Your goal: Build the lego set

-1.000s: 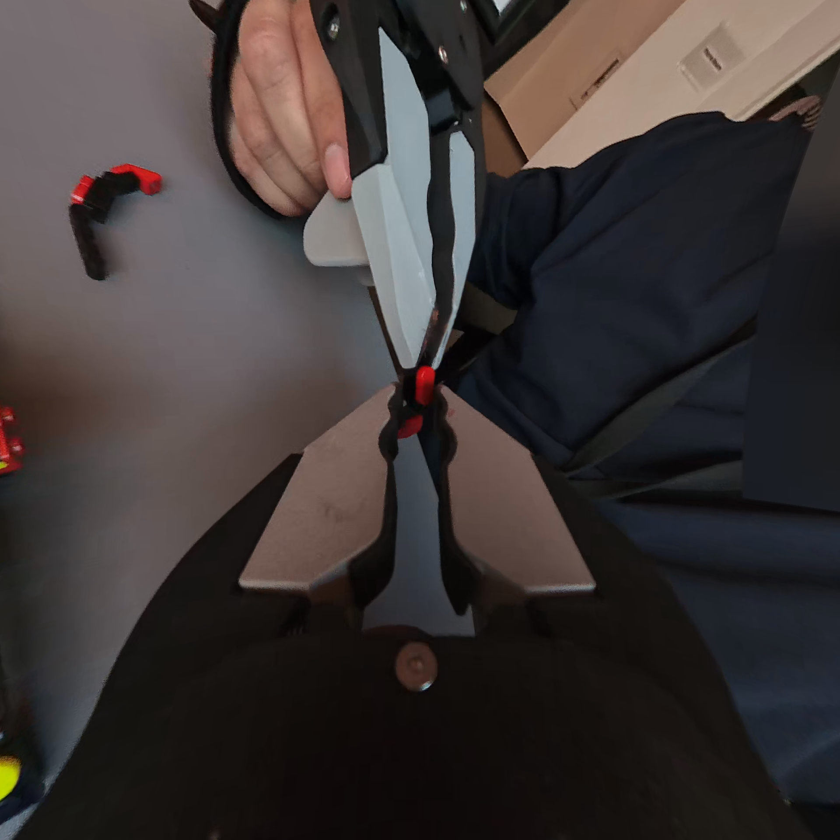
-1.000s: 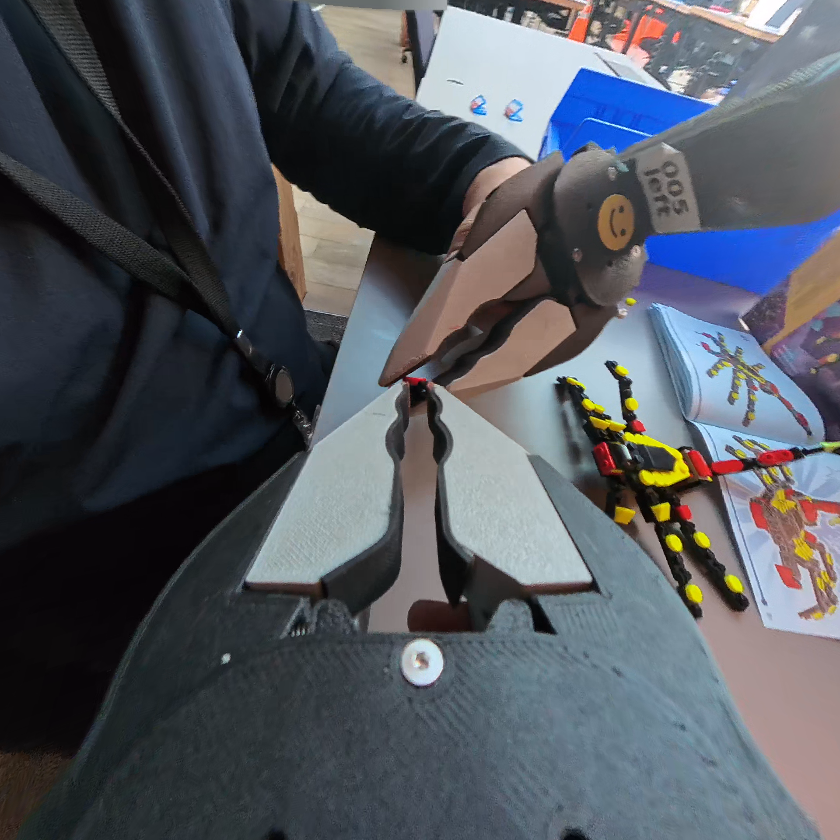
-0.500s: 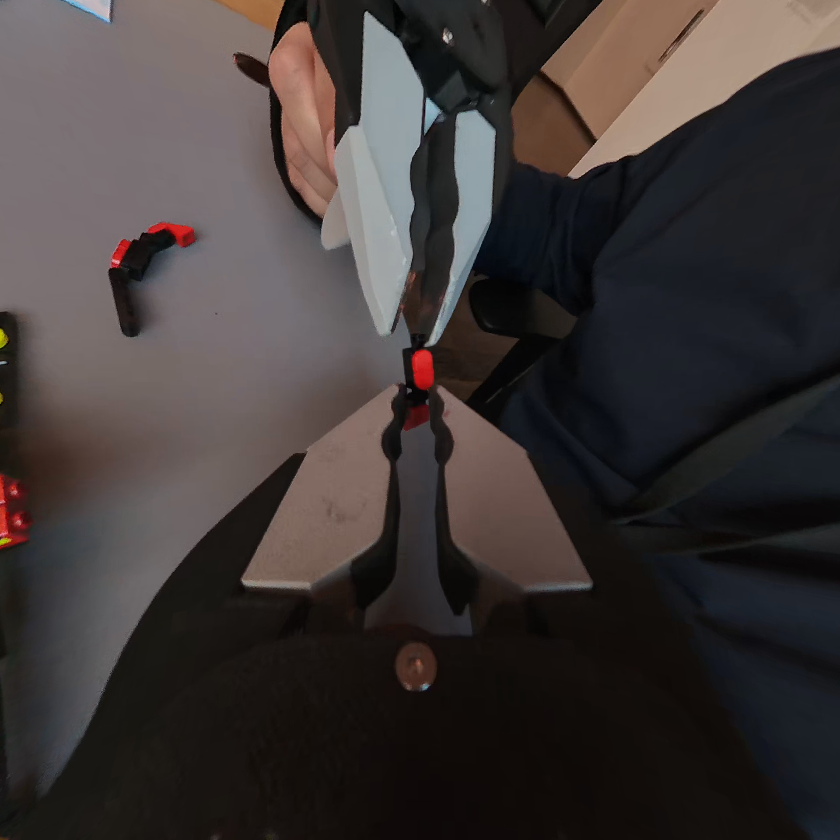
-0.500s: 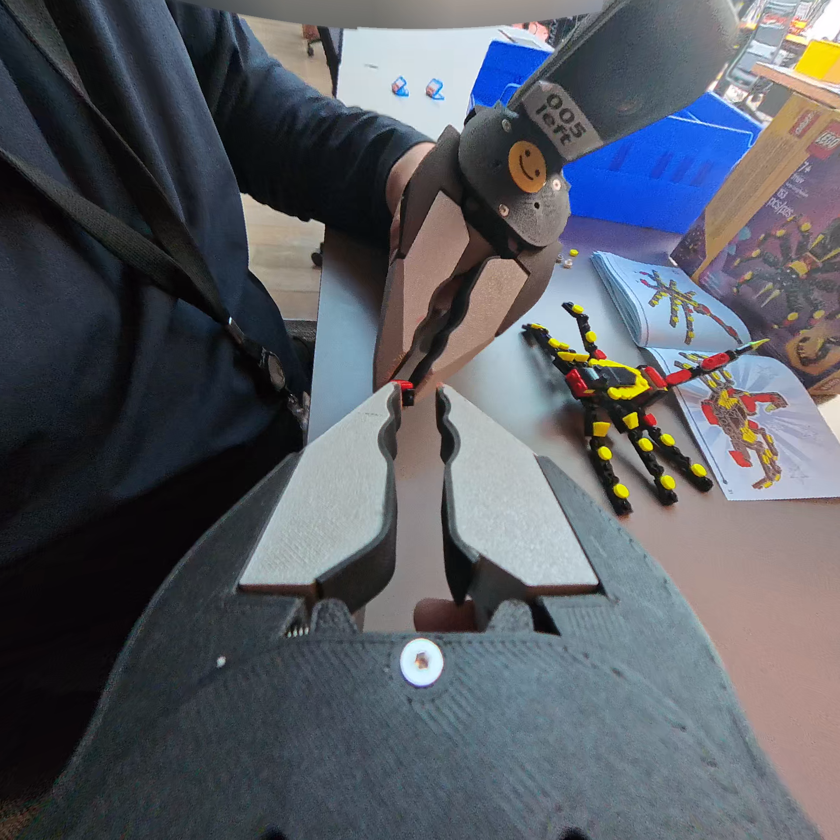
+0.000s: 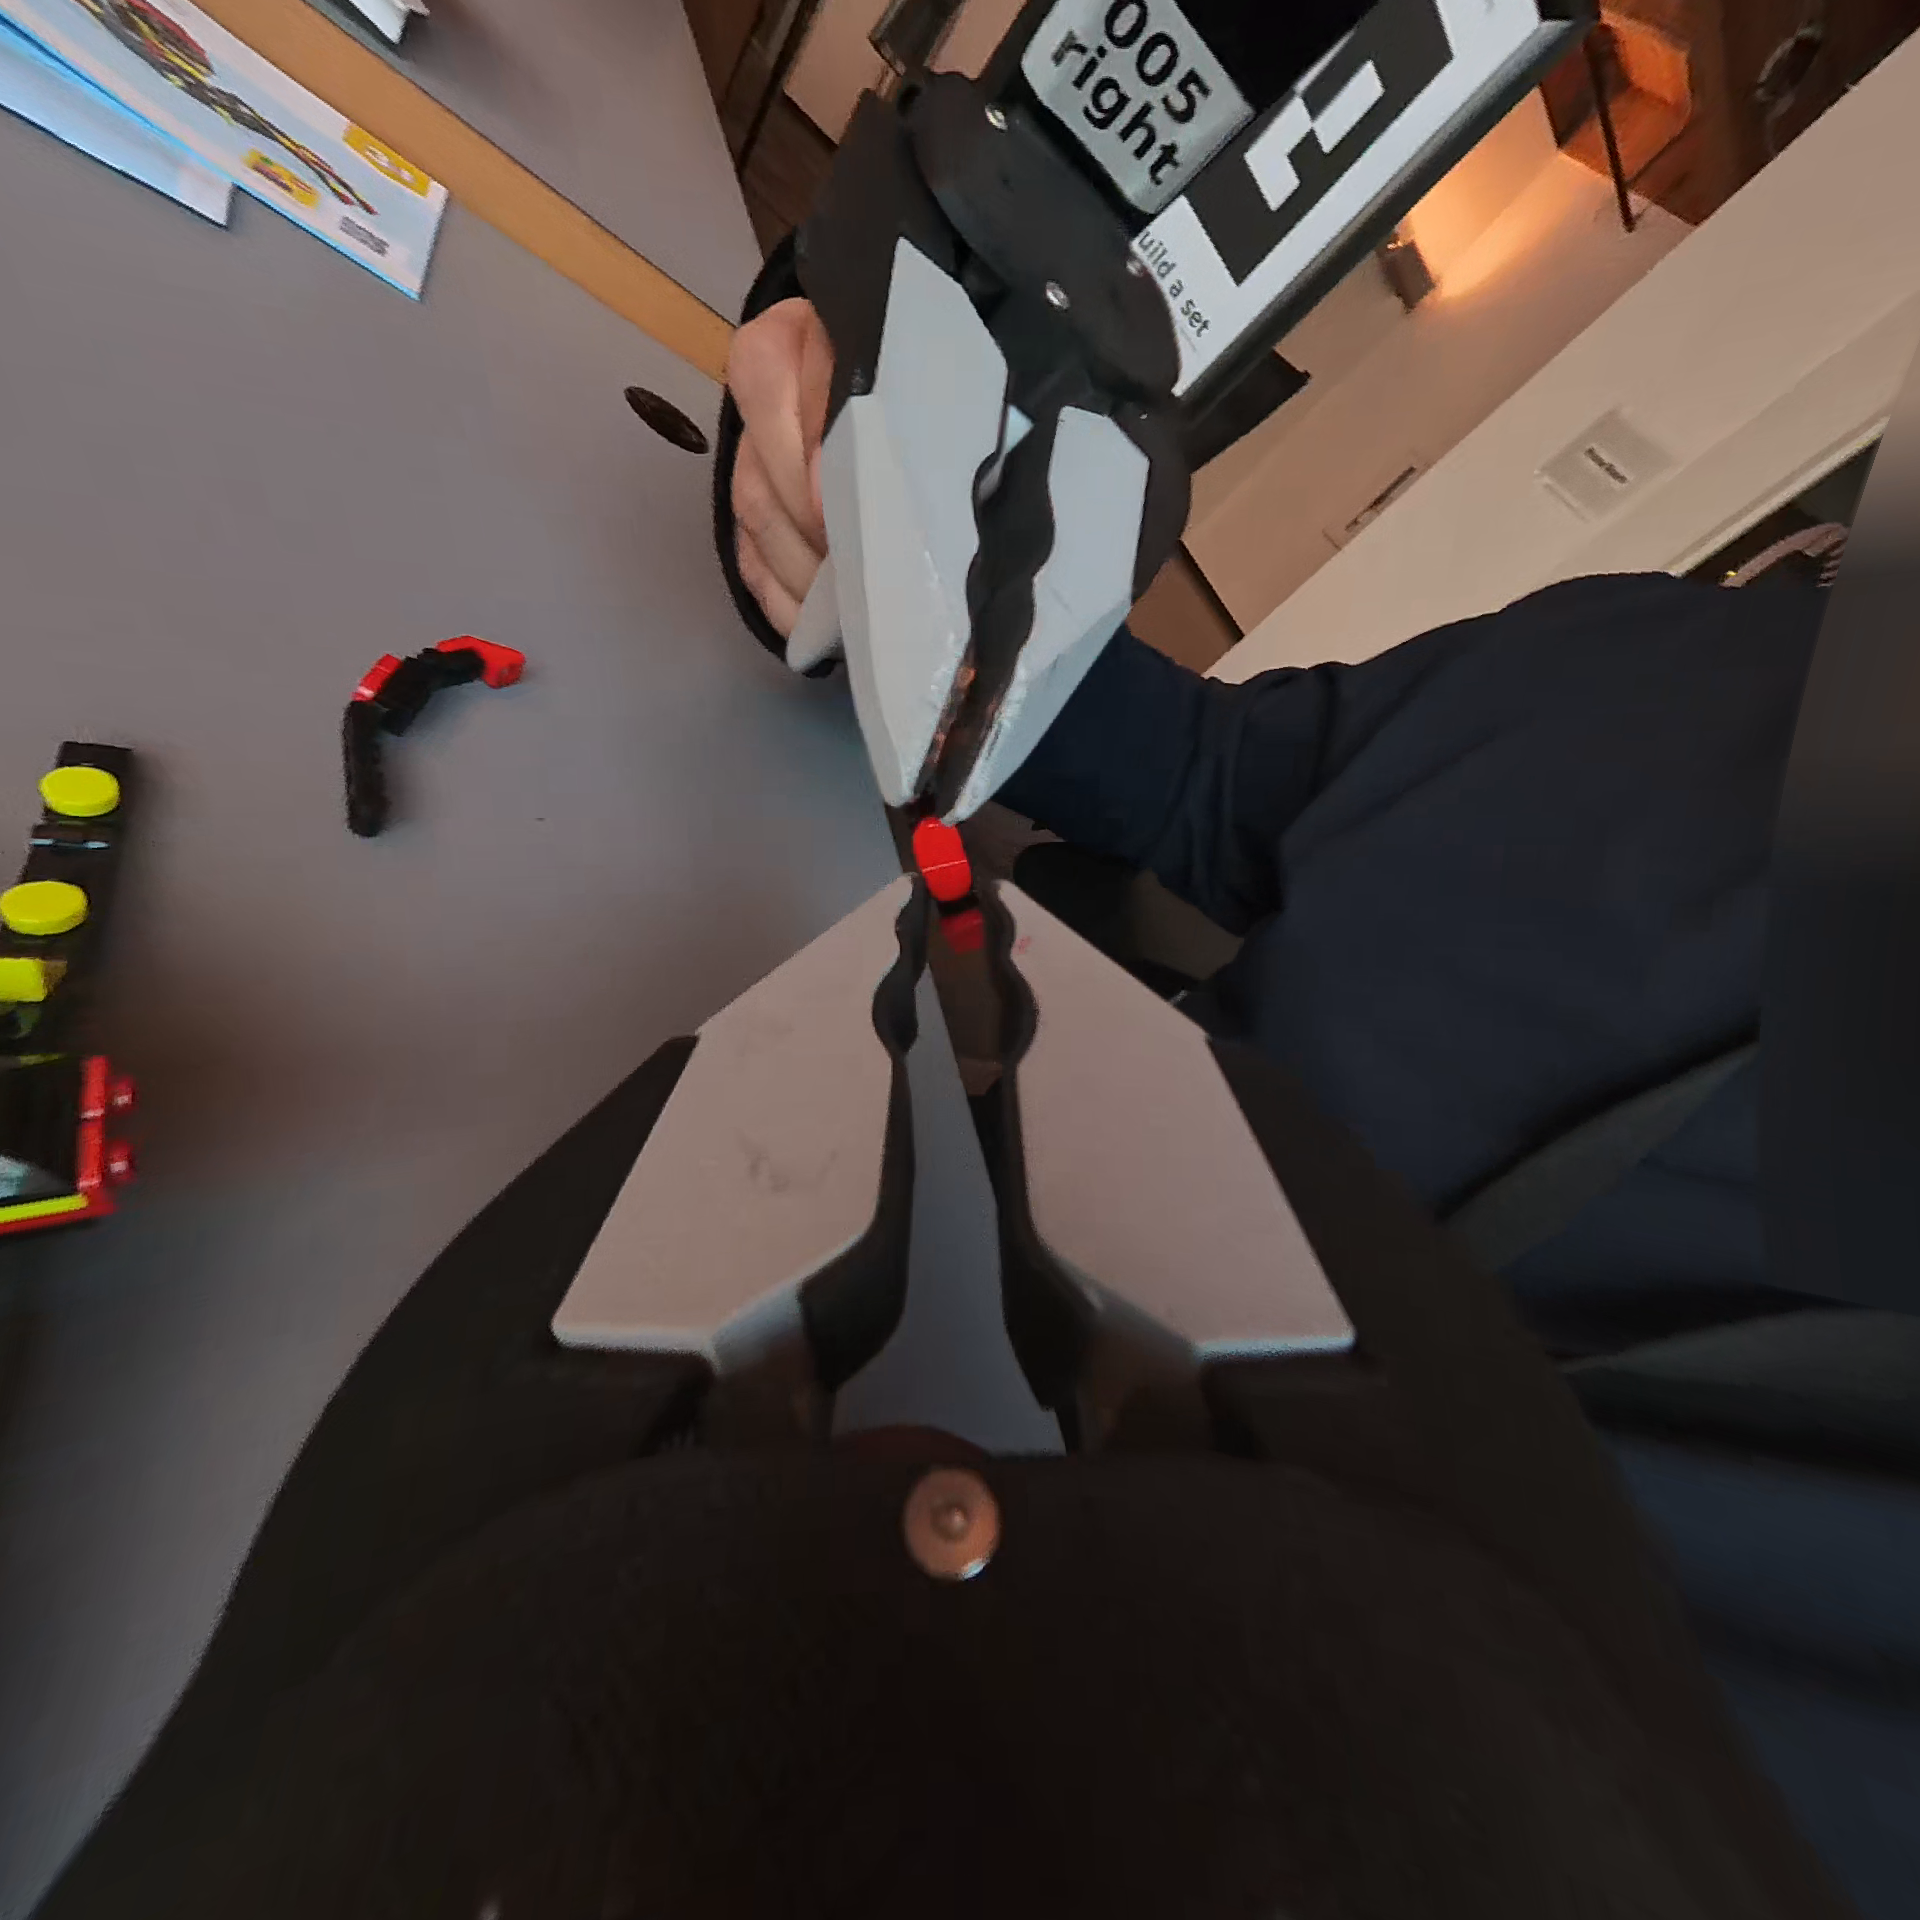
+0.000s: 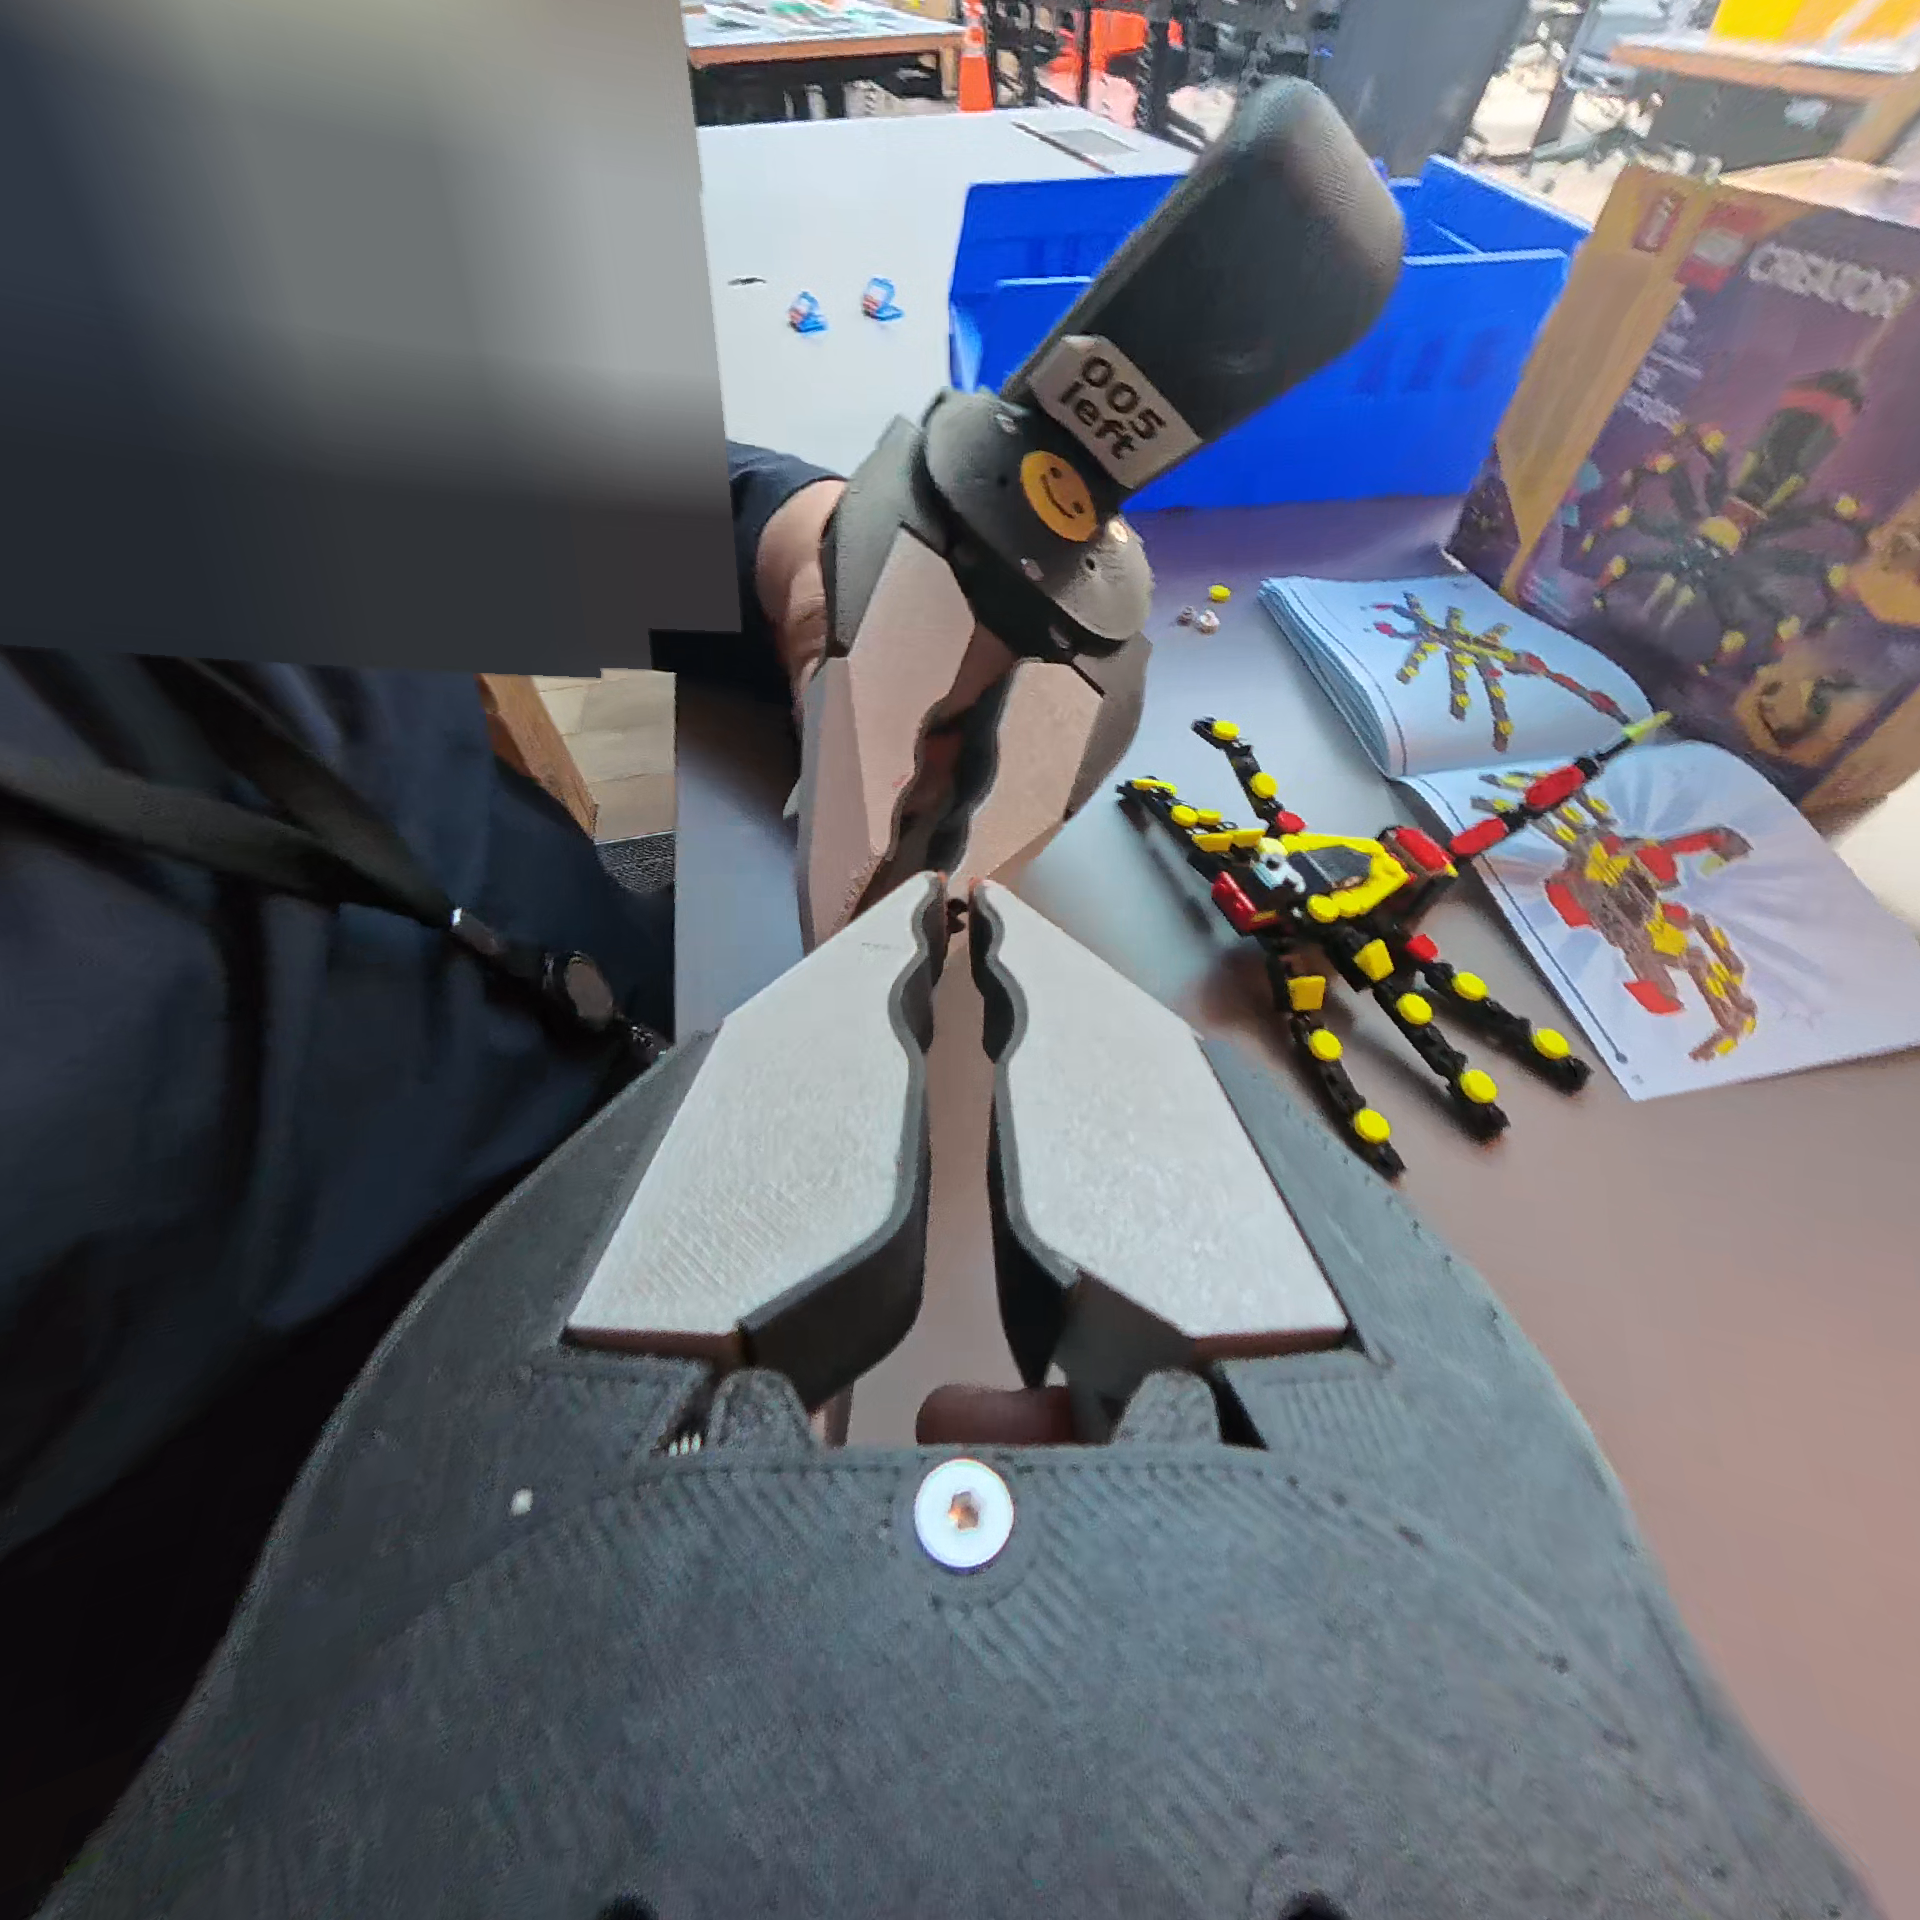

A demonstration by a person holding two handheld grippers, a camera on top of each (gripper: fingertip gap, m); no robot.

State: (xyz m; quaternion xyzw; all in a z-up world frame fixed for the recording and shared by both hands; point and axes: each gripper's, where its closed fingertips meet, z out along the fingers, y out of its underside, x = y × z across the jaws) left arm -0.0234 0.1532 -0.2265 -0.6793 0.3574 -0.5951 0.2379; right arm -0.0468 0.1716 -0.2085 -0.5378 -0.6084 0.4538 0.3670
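Above table edge [image 5: 665, 322]: both tools still pinching red piece [image 5: 938, 857]; raised.

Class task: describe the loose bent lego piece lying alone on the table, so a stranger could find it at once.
Start at the grey table, between the booklets and the yellow-studded model in the left wrist view. The bent piece lies there alone. It is black with red ends, bears no yellow, and touches nothing else.

The grey desk [image 6: 1558, 1351] carries a black-yellow-red lego spider [image 6: 1340, 914], open booklets [image 6: 1683, 894], the set's box [image 6: 1714, 499], a blue bin [image 6: 1455, 343] and a small red-black piece [image 5: 416, 717].
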